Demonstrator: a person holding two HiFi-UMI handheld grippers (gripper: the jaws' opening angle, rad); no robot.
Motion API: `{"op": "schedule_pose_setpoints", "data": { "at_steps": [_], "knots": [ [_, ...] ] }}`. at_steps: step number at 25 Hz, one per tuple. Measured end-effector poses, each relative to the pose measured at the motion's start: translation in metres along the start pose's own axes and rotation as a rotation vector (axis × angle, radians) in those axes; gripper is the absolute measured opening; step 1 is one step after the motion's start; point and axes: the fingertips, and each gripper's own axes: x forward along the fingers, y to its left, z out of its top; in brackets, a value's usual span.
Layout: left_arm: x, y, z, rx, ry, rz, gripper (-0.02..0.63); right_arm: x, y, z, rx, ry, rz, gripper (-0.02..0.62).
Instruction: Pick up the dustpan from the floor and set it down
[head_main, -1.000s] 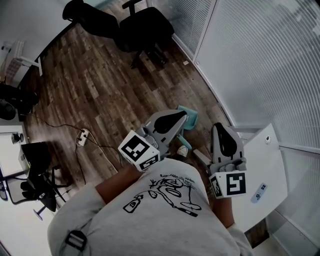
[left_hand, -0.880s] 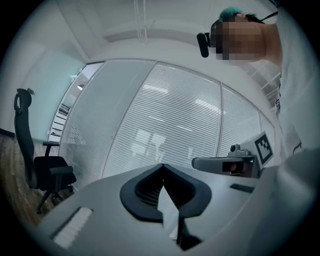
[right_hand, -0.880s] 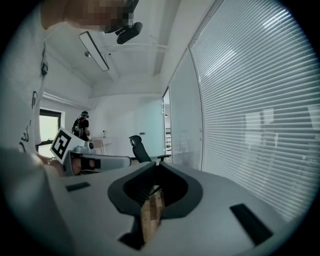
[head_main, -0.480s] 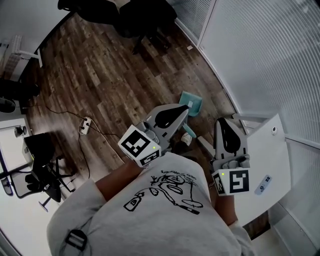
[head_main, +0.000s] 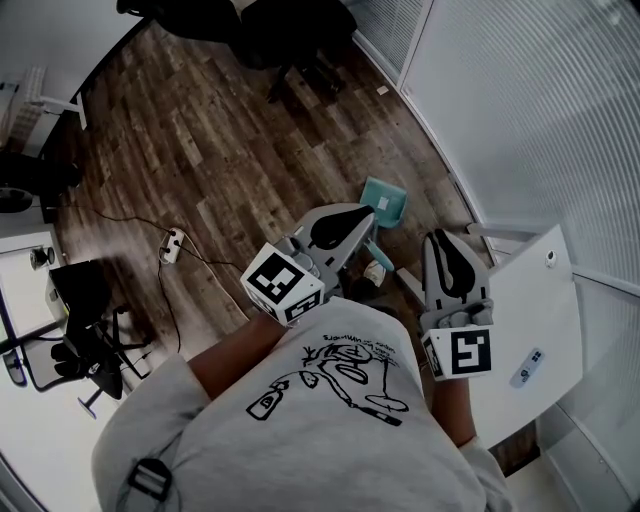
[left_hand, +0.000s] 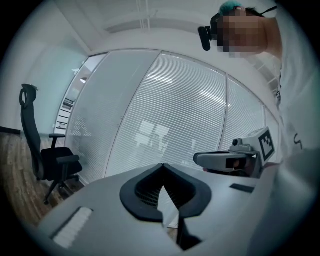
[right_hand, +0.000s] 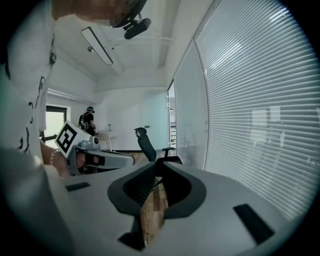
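Both jaws together, nothing between them: left gripper (head_main: 366, 216), right gripper (head_main: 440, 246). Teal dustpan (head_main: 386, 203) on the floor at frame centre, partly behind the left gripper. White surface (head_main: 535, 310) lower right, office chair (head_main: 290, 35) at top.

Dustpan (head_main: 384, 203) teal, floor (head_main: 200, 150) dark brown wood planks. Left gripper (head_main: 368, 222) and right gripper (head_main: 438, 240) grey with black pads, marker cubes (head_main: 283, 285) black-on-white squares. Shirt (head_main: 300, 430) light grey, black line drawing, possibly lettering too.
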Motion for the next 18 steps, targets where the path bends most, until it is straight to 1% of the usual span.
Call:
{"op": "schedule_pose_setpoints", "data": {
  "at_steps": [8,10,14,18],
  "knots": [
    [0.003,-0.002,-0.004,-0.008,0.010,0.003,0.002,0.017,0.009,-0.065,0.019,0.138,0.065,0.020],
    [0.003,-0.002,-0.003,-0.006,0.008,0.006,0.002,0.020,0.011,-0.079,0.025,0.162,0.083,0.031],
    [0.002,-0.004,-0.002,-0.003,0.004,0.014,0.002,0.022,0.016,-0.109,0.032,0.214,0.126,0.075],
    [0.000,-0.002,-0.002,-0.004,0.002,0.022,0.002,0.028,0.017,-0.135,0.038,0.257,0.142,0.094]
  ]
}}
